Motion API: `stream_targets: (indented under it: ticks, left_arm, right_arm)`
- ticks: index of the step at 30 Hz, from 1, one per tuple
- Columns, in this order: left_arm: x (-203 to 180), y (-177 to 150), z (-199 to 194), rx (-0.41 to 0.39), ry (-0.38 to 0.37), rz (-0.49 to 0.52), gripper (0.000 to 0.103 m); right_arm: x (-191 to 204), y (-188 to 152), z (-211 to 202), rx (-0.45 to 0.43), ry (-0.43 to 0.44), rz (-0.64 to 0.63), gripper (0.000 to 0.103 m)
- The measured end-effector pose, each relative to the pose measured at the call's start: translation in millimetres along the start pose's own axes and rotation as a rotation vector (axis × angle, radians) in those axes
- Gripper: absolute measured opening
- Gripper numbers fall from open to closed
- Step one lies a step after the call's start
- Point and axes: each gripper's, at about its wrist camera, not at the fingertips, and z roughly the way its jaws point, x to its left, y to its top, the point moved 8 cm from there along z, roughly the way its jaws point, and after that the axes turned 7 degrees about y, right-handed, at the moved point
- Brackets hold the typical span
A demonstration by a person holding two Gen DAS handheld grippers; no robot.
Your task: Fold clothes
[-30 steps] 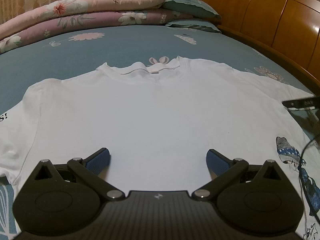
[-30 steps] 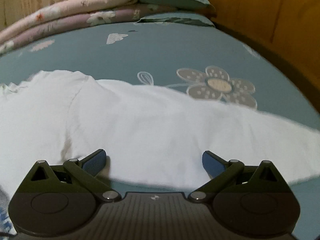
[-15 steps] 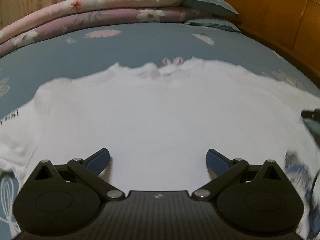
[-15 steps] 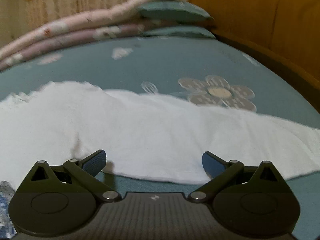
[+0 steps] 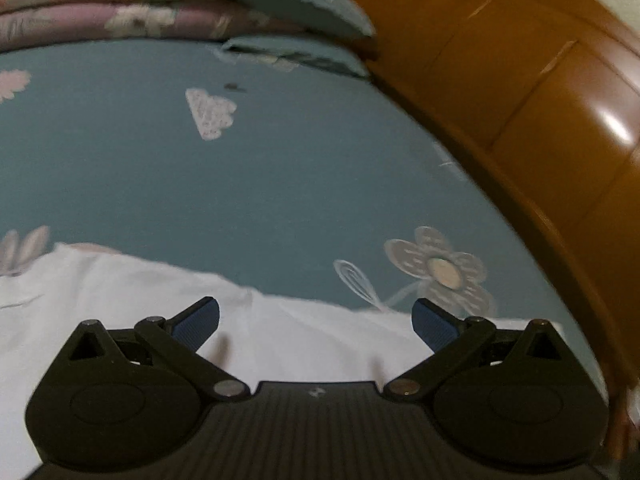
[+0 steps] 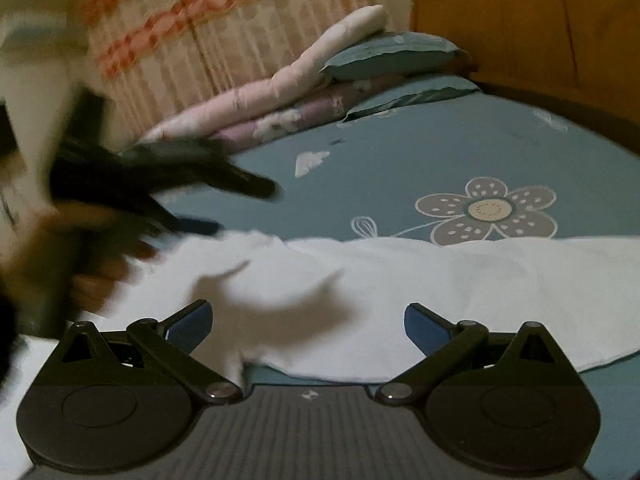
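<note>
A white T-shirt (image 5: 132,300) lies flat on the blue flowered bed sheet (image 5: 256,184). In the left wrist view my left gripper (image 5: 315,322) is open just above the shirt's shoulder and sleeve, nothing between its blue pads. In the right wrist view the shirt's sleeve (image 6: 460,292) stretches to the right, and my right gripper (image 6: 307,325) hangs open over it near its lower hem. The left gripper (image 6: 236,200) shows there too, blurred, held by a hand (image 6: 80,252) over the shirt's shoulder.
Folded pink and purple quilts (image 6: 280,96) and blue pillows (image 6: 392,56) are stacked at the far end of the bed. A wooden headboard (image 5: 520,92) curves along the right side. A striped curtain (image 6: 224,28) hangs behind.
The left gripper has swung fast to the right, from the shirt's chest to its right shoulder and sleeve. The right gripper has drawn back and risen; the left gripper now enters its view.
</note>
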Motion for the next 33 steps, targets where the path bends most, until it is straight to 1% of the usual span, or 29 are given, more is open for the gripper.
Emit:
stream_targets:
  ticks: [1, 3, 5, 7, 10, 12, 14, 16, 17, 18, 21, 23, 24, 26, 27, 28, 29, 30, 32, 33]
  left_arm:
    - [4.0, 1.1, 12.0, 0.007, 0.025, -0.011, 0.100]
    - [13.3, 0.1, 28.5, 0.024, 0.051, -0.037, 0.100]
    - [26.6, -3.7, 31.2, 0.009, 0.058, -0.066, 0.099]
    - [37.7, -8.4, 23.7, -0.007, 0.048, -0.080, 0.099]
    - [54.9, -18.3, 8.1, 0.001, 0.085, -0.074, 0.099]
    - [63.6, -23.4, 0.9, 0.016, 0.118, -0.046, 0.099]
    - [64.6, -21.6, -5.1, 0.032, 0.138, -0.052, 0.099]
    - [55.4, -14.0, -9.3, 0.029, 0.131, -0.054, 0.098]
    - [46.2, -10.8, -11.9, 0.020, 0.100, -0.046, 0.098]
    - [35.2, -8.6, -11.4, 0.019, 0.052, -0.047, 0.098]
    - [5.1, -5.1, -5.0, 0.028, -0.088, -0.067, 0.098]
    - [-8.2, -7.6, 4.1, 0.047, -0.160, -0.090, 0.098]
    - [-11.3, -9.7, 9.8, 0.055, -0.170, -0.095, 0.098]
    - [-6.7, -16.3, 20.9, 0.075, -0.145, -0.095, 0.098]
    - [-0.5, -20.2, 21.9, 0.076, -0.136, -0.098, 0.096]
    - [6.0, -23.9, 21.8, 0.073, -0.131, -0.103, 0.095]
    - [11.7, -26.3, 18.4, 0.065, -0.148, -0.114, 0.094]
    - [18.0, -28.0, 14.2, 0.064, -0.125, -0.127, 0.094]
    - [28.6, -30.8, 7.1, 0.070, -0.055, -0.138, 0.093]
    - [29.1, -30.8, 3.7, 0.079, -0.039, -0.135, 0.093]
  right_arm:
    - [-0.6, 2.5, -0.2, -0.007, 0.007, 0.024, 0.103]
    - [0.4, 6.2, 1.1, -0.016, 0.007, 0.022, 0.103]
    - [2.1, 2.9, 1.7, -0.003, -0.017, -0.014, 0.103]
    - [4.5, -1.6, 3.1, 0.019, -0.043, -0.054, 0.103]
    - [4.1, -5.6, 5.1, 0.034, -0.072, -0.072, 0.103]
    - [-1.3, -8.9, 8.2, 0.060, -0.071, -0.037, 0.103]
    - [-7.1, -11.9, 10.7, 0.078, -0.069, 0.009, 0.103]
    - [-12.9, -14.8, 13.3, 0.097, -0.068, 0.055, 0.103]
    - [-15.6, -16.2, 14.5, 0.106, -0.067, 0.077, 0.103]
    - [-15.0, -16.5, 14.2, 0.103, -0.056, 0.088, 0.103]
    - [-14.2, -17.1, 14.0, 0.105, -0.059, 0.086, 0.103]
    - [-14.2, -17.2, 14.1, 0.102, -0.072, 0.076, 0.103]
    - [-14.3, -16.7, 13.6, 0.100, -0.078, 0.070, 0.103]
    - [-13.3, -15.8, 13.2, 0.100, -0.073, 0.069, 0.103]
    - [-13.2, -15.2, 13.0, 0.100, -0.067, 0.074, 0.103]
    - [-13.2, -15.2, 13.1, 0.104, -0.066, 0.075, 0.103]
    - [-13.3, -15.3, 13.3, 0.108, -0.065, 0.076, 0.103]
    - [-13.3, -15.4, 13.4, 0.112, -0.064, 0.076, 0.103]
    - [-12.8, -17.1, 14.7, 0.125, -0.077, 0.064, 0.103]
    - [-12.6, -18.0, 15.4, 0.131, -0.084, 0.058, 0.103]
